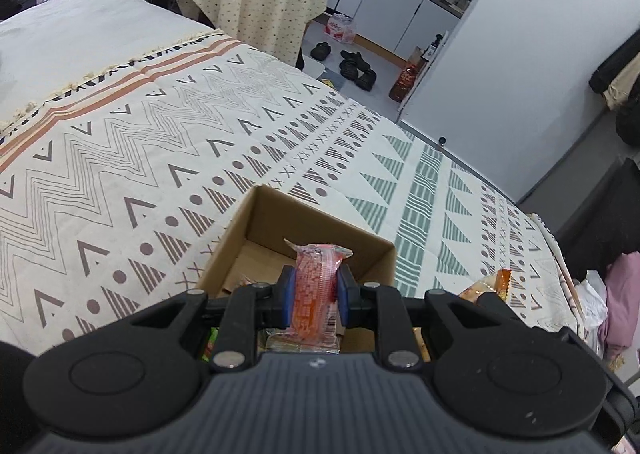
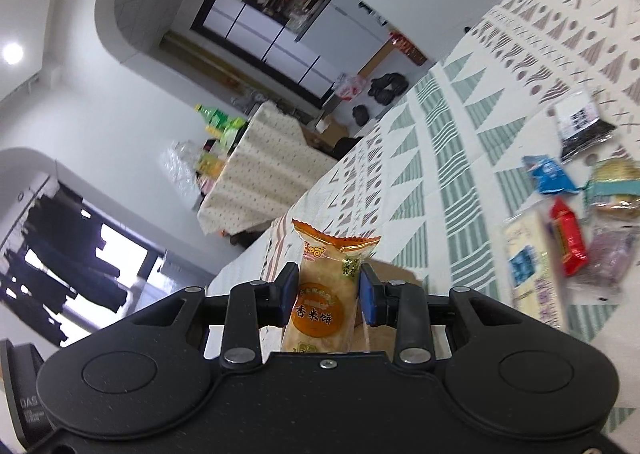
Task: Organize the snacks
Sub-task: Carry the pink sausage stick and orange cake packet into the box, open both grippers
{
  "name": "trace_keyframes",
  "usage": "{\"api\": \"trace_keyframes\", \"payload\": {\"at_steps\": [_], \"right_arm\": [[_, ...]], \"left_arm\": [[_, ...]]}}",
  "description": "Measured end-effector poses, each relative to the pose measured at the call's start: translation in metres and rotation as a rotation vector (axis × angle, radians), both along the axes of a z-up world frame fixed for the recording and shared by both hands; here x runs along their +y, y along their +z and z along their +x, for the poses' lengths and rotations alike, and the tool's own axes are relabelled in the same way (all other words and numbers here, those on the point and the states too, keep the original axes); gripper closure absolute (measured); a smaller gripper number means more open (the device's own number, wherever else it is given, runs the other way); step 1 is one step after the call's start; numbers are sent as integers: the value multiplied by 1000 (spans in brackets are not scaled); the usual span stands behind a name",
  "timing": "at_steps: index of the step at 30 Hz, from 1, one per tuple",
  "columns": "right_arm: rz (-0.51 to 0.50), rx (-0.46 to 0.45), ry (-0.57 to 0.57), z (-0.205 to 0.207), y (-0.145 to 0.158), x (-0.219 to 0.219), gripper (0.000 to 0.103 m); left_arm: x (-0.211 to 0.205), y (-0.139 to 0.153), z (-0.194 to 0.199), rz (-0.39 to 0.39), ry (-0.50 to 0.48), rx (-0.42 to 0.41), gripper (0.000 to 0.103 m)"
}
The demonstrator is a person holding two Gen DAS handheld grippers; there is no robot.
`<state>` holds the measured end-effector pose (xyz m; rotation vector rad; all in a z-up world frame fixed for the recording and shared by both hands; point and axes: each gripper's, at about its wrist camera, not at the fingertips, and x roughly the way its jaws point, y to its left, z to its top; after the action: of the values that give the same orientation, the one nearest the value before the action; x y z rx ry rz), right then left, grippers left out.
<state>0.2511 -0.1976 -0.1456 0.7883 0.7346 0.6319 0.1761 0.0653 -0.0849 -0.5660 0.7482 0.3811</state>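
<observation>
Left gripper (image 1: 316, 294): jaws pinching a pink snack packet (image 1: 314, 286) by its narrow middle, crimped end standing up past the blue pads (image 1: 289, 300). Held directly over the open cardboard box (image 1: 280, 230) on the patterned bedspread (image 1: 120, 142), presumably so that a simple release drops it among the few packets already lying inside. Pointing forward and downward at the box, roughly level side to side.

Right gripper (image 2: 329, 294): jaws closed across an orange rice cracker packet (image 2: 324, 294), gripped at its sides with the serrated top edge free (a hold that keeps the wrapper from folding). Rolled hard over, so the bedspread runs up the right of the right wrist view and the room tilts. A brown edge just behind the cracker, possibly the box; cannot tell for sure.

Loose snacks still on the bedspread, well apart from the box: a blue packet (image 2: 550, 174), a red packet (image 2: 570, 240), a black packet (image 2: 584, 124), others blurred. Sorting judged partway done.
</observation>
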Motion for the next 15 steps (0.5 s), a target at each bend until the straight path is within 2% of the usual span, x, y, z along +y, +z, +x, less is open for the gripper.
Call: {"api": "trace_keyframes", "payload": {"at_steps": [13, 15], "right_arm": [[-55, 22, 75, 8, -9, 42, 71], [-64, 28, 80, 9, -11, 45, 70]], "left_arm": [[31, -29, 28, -64, 21, 44, 82], [33, -33, 31, -57, 32, 60, 79]]}}
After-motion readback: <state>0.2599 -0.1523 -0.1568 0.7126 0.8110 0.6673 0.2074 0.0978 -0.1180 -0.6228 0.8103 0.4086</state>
